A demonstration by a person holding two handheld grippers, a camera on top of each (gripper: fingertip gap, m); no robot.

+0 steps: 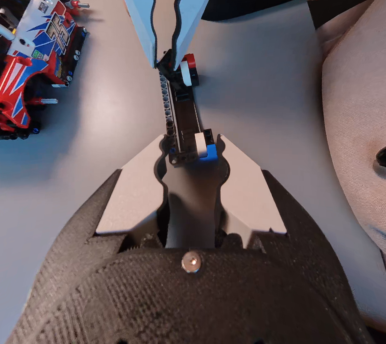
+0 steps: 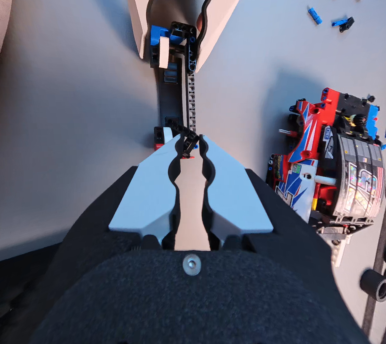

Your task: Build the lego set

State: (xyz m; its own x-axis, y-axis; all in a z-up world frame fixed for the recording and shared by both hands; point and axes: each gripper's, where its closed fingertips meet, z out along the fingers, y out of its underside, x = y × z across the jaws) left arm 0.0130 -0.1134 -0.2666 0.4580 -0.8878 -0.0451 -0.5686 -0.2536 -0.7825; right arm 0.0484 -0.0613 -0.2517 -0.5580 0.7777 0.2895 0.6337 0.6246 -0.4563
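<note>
The long black lego frame (image 1: 180, 112) lies flat on the grey table (image 1: 117, 116) and serves as the landmark here. In the left wrist view, well to the left of the frame, stands the partly built red, white and blue lego car (image 1: 39, 56), apart from everything else. At the frame's near end, the left hand-held gripper (image 1: 191, 139) has its jaws spread to the frame's width and closed in on it: one finger touches the black holed beam, the other presses the blue brick (image 1: 211, 152) beside a white one. At the frame's far end, the right hand-held gripper (image 1: 165, 65) pinches a black beam piece between nearly closed tips, just beside a red and white block (image 1: 189, 68). To the right of the frame a beige fabric surface (image 1: 355, 104) fills the view's edge.

In the right wrist view, the frame (image 2: 173, 96) runs away from the camera, the right hand-held gripper (image 2: 190, 137) clamping a slanted black beam (image 2: 186, 132) at its near end. Right of the frame sits the car (image 2: 334, 156), and beyond it a few loose black and blue pins (image 2: 338, 4) lie scattered on the table (image 2: 83, 104).
</note>
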